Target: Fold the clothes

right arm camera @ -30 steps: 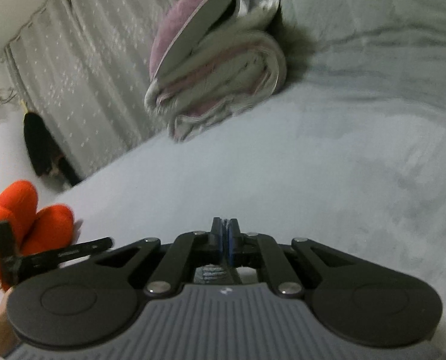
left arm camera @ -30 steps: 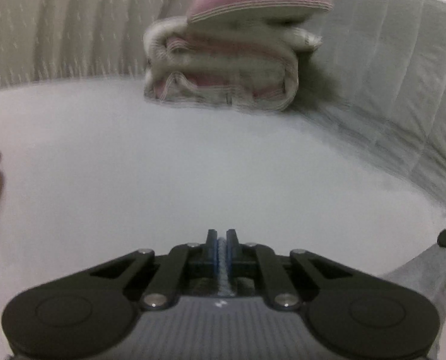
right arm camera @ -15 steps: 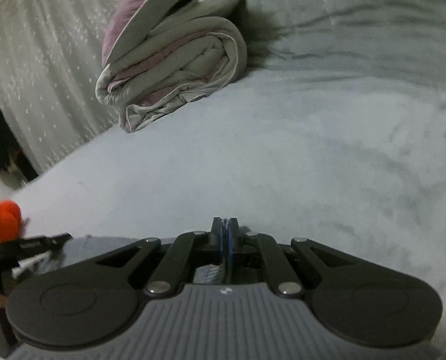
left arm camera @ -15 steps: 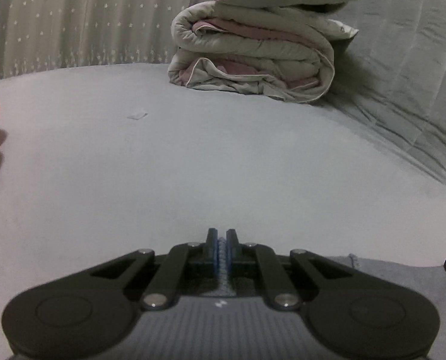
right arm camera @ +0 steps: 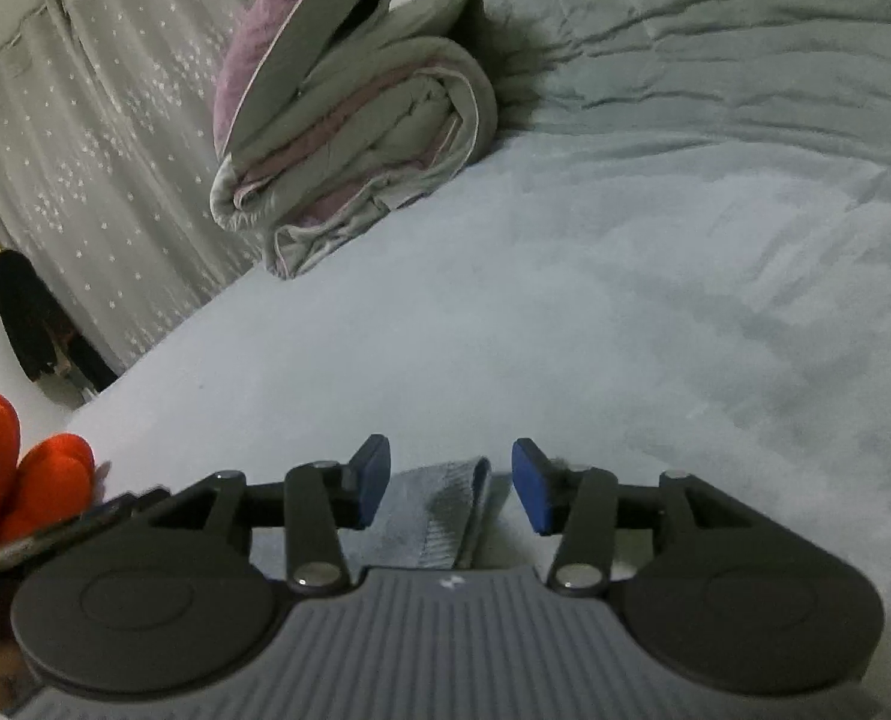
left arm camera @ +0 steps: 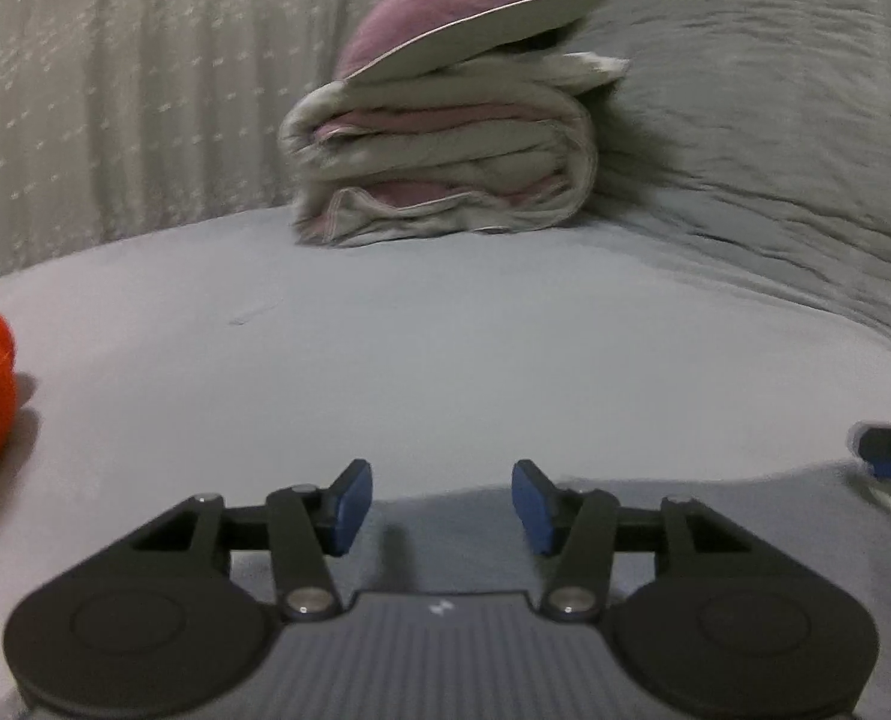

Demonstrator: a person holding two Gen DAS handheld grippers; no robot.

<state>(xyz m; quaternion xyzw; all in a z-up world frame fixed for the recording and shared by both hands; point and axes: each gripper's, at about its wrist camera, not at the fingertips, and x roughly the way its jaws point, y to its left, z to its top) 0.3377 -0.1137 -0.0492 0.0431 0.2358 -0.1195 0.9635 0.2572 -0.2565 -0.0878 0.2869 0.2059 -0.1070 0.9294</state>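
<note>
Grey knit garment (right arm camera: pixel 451 510) lies flat on the pale bed sheet (right arm camera: pixel 565 330), under both tools. Left gripper (left arm camera: pixel 442 507) and right gripper (right arm camera: pixel 451 486) each stand with blue pads spread wide, gripping nothing. No readable writing shows, only a small white mark on each grey housing.

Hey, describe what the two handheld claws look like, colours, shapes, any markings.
Both look alike. The left claw has a grey ribbed body with a small white logo, two round black discs at its sides, black linkage bars with silver pivot screws, and blue pads on the fingertips. The right claw shows the same grey ribbed body, white mark, black discs and bars, and blue pads. No cables or sleeves are clearly visible.
</note>
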